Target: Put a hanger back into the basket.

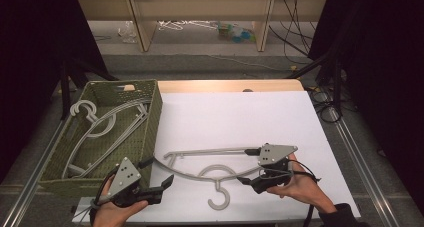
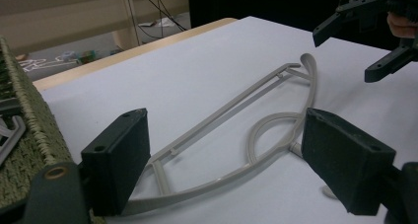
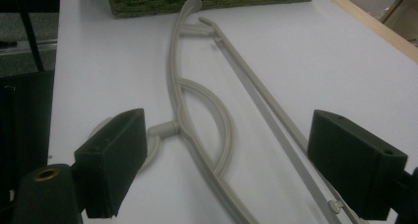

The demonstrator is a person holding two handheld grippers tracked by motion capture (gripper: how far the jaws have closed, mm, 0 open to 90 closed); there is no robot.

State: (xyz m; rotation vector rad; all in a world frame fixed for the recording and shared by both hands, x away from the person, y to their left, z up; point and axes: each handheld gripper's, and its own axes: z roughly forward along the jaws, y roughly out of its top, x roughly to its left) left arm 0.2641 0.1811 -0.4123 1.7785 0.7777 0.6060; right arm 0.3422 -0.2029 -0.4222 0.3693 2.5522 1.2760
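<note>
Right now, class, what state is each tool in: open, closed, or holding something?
Left tool: open, holding nothing; the grey hanger lies ahead of it on the table.
Right tool: open, holding nothing, at the hanger's other end.

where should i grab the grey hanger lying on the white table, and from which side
Probably the straight bottom bar of the grey hanger: it is thin and runs clear of the curved shoulders, so jaws can straddle it. The hanger lies flat on the white table, so come from above. The right hand-held gripper, open at the hanger's right end, looks best placed; the left hand-held gripper is open near the basket.
</note>
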